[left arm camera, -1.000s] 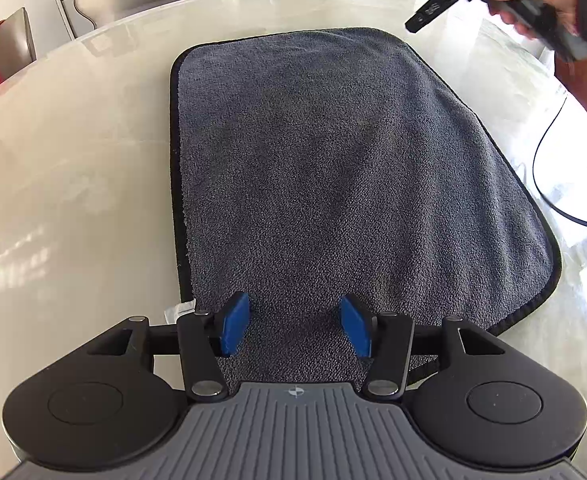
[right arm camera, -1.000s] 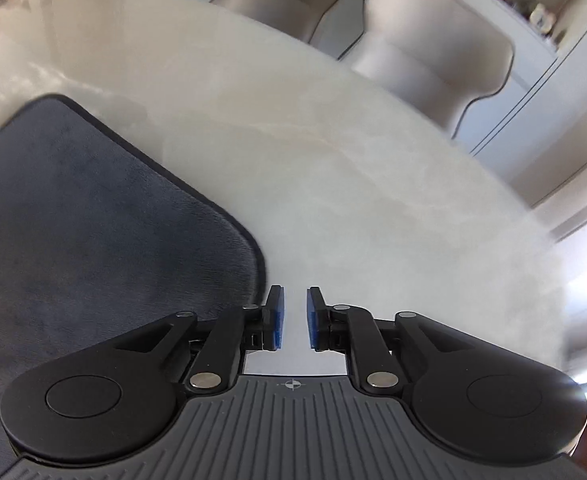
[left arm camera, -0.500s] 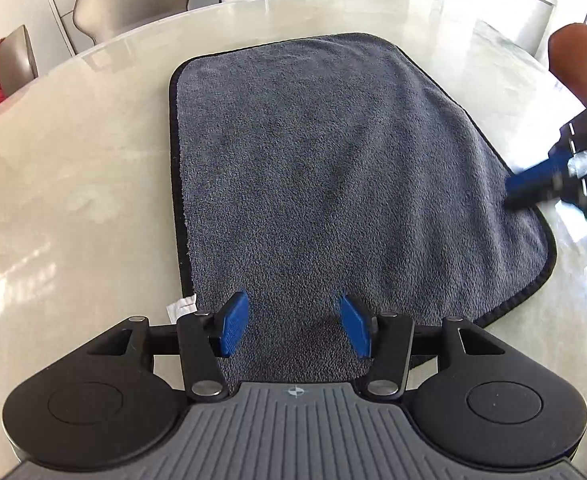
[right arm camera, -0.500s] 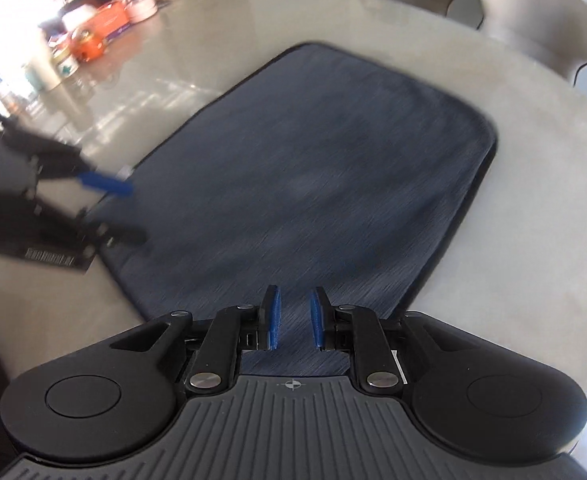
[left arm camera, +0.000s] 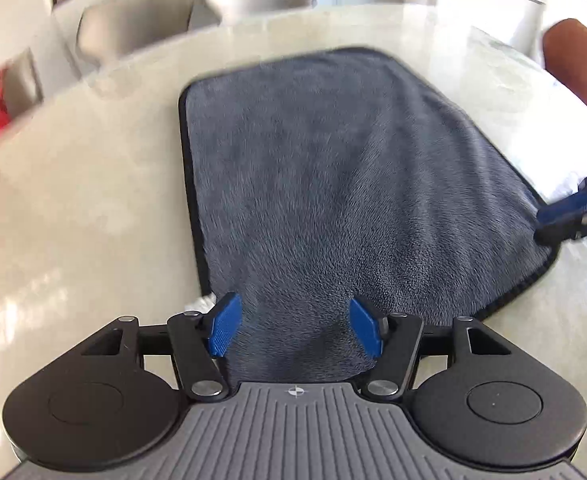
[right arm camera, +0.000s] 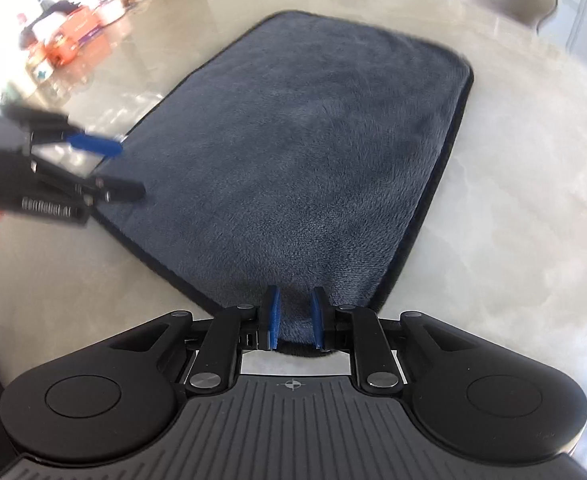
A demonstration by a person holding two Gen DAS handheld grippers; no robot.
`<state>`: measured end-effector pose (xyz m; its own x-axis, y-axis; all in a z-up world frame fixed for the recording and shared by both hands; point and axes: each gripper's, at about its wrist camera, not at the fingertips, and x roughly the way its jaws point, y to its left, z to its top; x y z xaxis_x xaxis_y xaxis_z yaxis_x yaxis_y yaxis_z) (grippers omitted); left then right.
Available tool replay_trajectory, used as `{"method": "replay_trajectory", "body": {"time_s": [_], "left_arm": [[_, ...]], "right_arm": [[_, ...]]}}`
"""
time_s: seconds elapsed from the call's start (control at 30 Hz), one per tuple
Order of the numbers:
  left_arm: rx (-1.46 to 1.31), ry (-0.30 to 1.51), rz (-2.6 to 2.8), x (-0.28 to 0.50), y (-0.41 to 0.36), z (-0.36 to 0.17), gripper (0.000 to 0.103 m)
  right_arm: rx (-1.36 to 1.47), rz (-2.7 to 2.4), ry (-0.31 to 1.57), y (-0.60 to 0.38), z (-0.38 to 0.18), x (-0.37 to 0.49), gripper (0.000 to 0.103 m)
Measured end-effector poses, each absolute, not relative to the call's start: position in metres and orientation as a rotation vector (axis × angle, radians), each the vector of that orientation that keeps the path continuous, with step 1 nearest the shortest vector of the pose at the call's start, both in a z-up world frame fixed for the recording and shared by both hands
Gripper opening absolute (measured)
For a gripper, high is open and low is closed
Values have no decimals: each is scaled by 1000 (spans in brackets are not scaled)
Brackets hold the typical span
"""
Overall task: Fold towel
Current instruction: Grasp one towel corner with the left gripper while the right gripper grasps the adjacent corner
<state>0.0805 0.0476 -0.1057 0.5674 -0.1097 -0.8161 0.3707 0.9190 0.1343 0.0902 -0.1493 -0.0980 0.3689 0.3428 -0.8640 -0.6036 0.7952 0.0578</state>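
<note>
- Pale marble table (left arm camera: 73, 208) spreads bare on both sides of the grey towel (left arm camera: 333, 184), which lies flat, long axis running away from you.
- Your left gripper (left arm camera: 293, 326) stands over the near edge; its jaws have just been widening, gripping nothing.
- Your right gripper (right arm camera: 295, 318), jaws narrowly parted, straddles the near right corner without visibly pinching it.

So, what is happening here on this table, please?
A person is starting to fold a dark grey fleece towel with black edging, which lies flat on a pale glossy stone table. The left gripper sits over one near corner; its jaws have just been opening, and its pads do not press the cloth. The right gripper is at the other near corner, jaws narrowly apart with the towel's edge between them. Nothing is lifted yet.
</note>
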Motion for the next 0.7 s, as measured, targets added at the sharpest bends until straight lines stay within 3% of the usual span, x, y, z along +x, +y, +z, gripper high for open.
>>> {"method": "replay_trajectory", "body": {"time_s": [0.23,0.3,0.37,0.7], "left_arm": [[344,876,-346,44,59,-102,64],[356,888,-364,37,60,-104,64],[364,907,-365,33,60,-106,64],[406,937,-398,43,71,-119,64]], "right_arm": [[-359,680,971,-159,-94,62,19],[-394,692,952,-156,-94,57,31],[-434,691,942,-152,-96,54,34],[-643,760,893,-139,-103,48,35]]}}
